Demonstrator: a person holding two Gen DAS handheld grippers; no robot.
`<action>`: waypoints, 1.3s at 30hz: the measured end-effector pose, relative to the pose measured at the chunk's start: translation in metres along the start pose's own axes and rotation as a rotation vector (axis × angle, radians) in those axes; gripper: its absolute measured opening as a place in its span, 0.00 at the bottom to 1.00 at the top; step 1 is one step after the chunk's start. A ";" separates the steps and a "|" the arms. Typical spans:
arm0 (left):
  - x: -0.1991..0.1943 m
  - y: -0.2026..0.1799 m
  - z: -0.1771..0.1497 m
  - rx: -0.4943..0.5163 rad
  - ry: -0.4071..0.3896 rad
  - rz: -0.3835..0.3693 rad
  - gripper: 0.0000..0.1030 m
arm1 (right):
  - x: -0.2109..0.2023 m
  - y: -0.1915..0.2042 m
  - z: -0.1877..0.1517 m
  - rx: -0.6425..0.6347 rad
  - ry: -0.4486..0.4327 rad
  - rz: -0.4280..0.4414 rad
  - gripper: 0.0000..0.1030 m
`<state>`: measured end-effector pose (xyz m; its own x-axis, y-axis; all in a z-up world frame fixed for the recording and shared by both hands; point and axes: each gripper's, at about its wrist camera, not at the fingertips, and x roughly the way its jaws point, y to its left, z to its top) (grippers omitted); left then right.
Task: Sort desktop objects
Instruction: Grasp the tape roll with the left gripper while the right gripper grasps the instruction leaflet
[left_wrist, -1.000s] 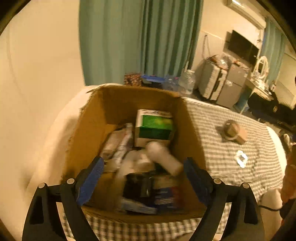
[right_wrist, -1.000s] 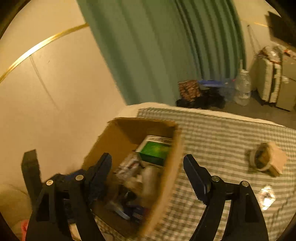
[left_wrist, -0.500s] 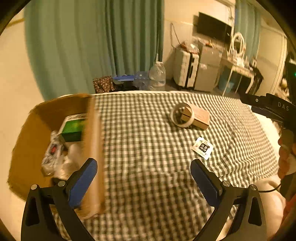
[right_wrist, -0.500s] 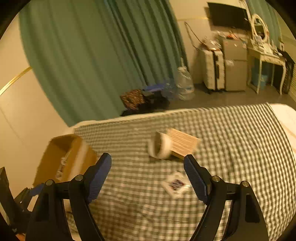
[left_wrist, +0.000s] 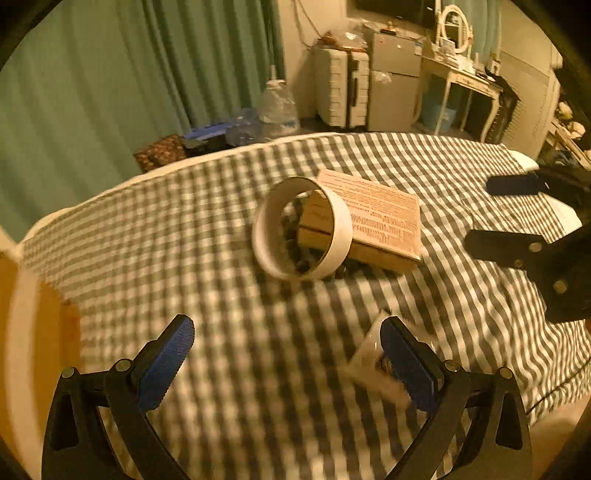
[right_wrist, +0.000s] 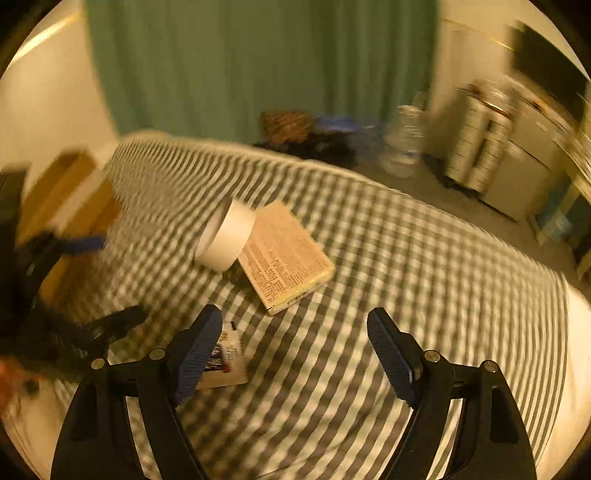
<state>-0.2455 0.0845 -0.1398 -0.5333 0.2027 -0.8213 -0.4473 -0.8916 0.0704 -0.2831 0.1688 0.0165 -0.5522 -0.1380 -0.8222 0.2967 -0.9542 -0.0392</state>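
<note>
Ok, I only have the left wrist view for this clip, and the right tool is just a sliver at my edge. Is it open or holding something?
Observer: The right tool is open with its jaws wide apart, and only checked cloth shows between them.
Reviewer: And the orange blur on my left?
Observer: That is a cardboard box, open at the top, at the far left end of the cloth. Its contents are too blurred to make out.
Reviewer: The small packet is half hidden for me.
Observer: The small packet lies flat on the cloth, showing red and dark print, and sits nearer the camera than the flat carton.
</note>
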 end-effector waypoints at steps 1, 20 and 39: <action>0.008 -0.001 0.002 0.010 -0.015 -0.011 1.00 | 0.010 -0.001 0.006 -0.036 0.018 -0.003 0.79; 0.068 0.017 -0.006 0.095 -0.075 -0.186 1.00 | 0.096 0.014 0.031 -0.220 0.109 0.178 0.83; 0.100 0.003 0.042 0.021 -0.030 -0.182 1.00 | 0.016 -0.070 -0.083 0.341 0.047 -0.061 0.73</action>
<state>-0.3307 0.1188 -0.1976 -0.4630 0.3721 -0.8045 -0.5534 -0.8303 -0.0655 -0.2477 0.2560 -0.0412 -0.5223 -0.0730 -0.8497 -0.0173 -0.9952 0.0961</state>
